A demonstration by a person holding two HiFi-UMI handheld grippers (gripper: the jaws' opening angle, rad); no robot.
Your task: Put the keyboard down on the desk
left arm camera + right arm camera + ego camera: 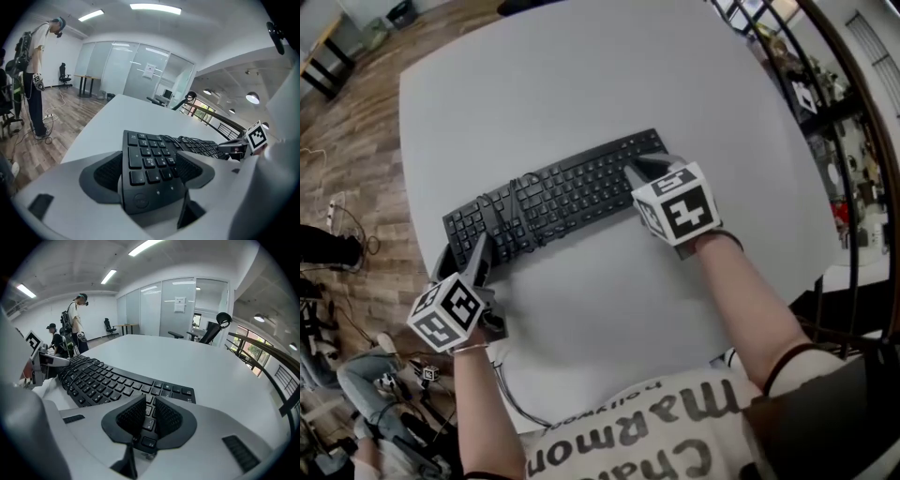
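A black keyboard [562,197] lies slantwise across the grey desk [581,84], with its cable [516,211] coiled over the keys left of the middle. My left gripper [461,258] is at its lower-left end. In the left gripper view the number-pad end [150,159] fills the wide space between the pads, and my left gripper [147,171] is shut on it. My right gripper [649,169] sits on the upper-right end. In the right gripper view its pads stand close together, my right gripper [149,416] pinching a column of end keys [103,380].
The desk's left edge drops to a wooden floor [347,141] with loose cables [337,225]. A dark railing [853,112] curves past the desk on the right. People stand off to the side [37,70] [77,319], and an office chair [211,329] waits at the far edge.
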